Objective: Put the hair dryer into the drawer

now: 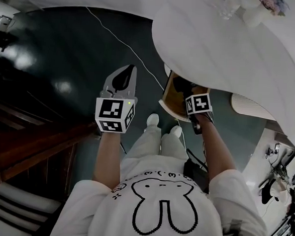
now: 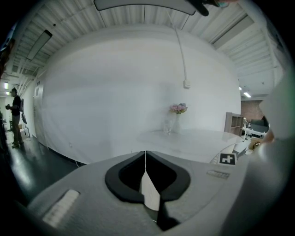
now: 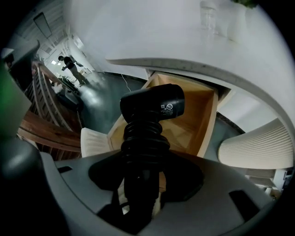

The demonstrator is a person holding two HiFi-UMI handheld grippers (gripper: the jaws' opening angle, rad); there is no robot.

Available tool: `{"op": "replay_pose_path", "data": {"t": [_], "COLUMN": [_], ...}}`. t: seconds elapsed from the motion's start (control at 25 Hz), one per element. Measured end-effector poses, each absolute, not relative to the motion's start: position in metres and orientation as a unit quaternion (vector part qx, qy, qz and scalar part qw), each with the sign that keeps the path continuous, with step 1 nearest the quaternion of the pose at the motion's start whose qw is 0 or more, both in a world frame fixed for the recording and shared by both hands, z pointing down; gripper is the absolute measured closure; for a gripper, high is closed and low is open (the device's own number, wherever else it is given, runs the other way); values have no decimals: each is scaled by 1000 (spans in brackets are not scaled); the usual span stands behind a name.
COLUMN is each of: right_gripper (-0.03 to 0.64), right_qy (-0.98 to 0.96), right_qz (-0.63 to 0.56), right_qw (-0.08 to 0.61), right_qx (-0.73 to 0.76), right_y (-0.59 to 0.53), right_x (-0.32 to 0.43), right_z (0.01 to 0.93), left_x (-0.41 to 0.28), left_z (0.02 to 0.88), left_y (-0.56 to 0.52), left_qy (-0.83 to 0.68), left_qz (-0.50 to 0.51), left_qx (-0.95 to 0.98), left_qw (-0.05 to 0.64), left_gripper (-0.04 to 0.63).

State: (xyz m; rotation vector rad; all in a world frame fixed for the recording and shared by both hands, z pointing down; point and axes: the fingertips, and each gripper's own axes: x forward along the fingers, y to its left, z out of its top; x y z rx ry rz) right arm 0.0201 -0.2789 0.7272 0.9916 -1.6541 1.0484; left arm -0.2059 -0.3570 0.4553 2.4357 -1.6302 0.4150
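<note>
Hair dryer (image 3: 152, 108): black, with a ribbed handle. Its head points into the open drawer (image 3: 205, 117) and shows against the wooden inside. I cannot tell whether it touches the wood.
Drawer: pulled out, with light wood inside and a white panel (image 3: 94, 143) at its left end.
Right gripper (image 3: 140, 184): I have its jaws clamped on the hair dryer's handle, at the near edge of the drawer.
Left gripper (image 2: 145, 168): the jaws are pressed together with nothing between them. I hold it up to the left of the drawer, apart from it.
Table (image 1: 218, 49): white with a rounded edge, and its top lies directly over the drawer.
Table base (image 3: 258, 143): white and ribbed, just to the right of the drawer.
Vase (image 2: 177, 113): clear, with flowers, standing on the tabletop beyond the drawer.
Floor (image 1: 66, 49): dark and glossy, spreading left of the drawer.
Cable (image 1: 122, 40): thin and white, running across the floor toward the drawer.
Shoes (image 1: 152, 120): mine, white, on the floor beside the drawer's near end.
Person (image 3: 71, 67): standing far off, beyond the drawer to its left.
</note>
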Motion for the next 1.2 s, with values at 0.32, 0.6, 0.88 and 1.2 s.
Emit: {"op": "replay_pose_path", "data": {"t": [0.32,0.6,0.88,1.2], "right_gripper": [394,394,394,394], "right_qy": [-629,-613,-611,-605], "right_qz": [392,373,358,409], "right_qw": [518,559,575,567], "right_qx": [427,416,410,380], "right_y": [-286,-296,-295,-290], "right_x": [27,31,29,26], "right_z": [749,763,781,794], "left_x": [-199,-203,-207,-196], "left_z": [456,462,468,479], "left_y": [-363,-364,-362,-361], "left_qy": [-533,-537,-537,-520], "left_qz": [147,151,160,179], "left_qx": [830,827,826,833], "left_qw": [74,68,64,63], "left_gripper": [578,578,578,578]}}
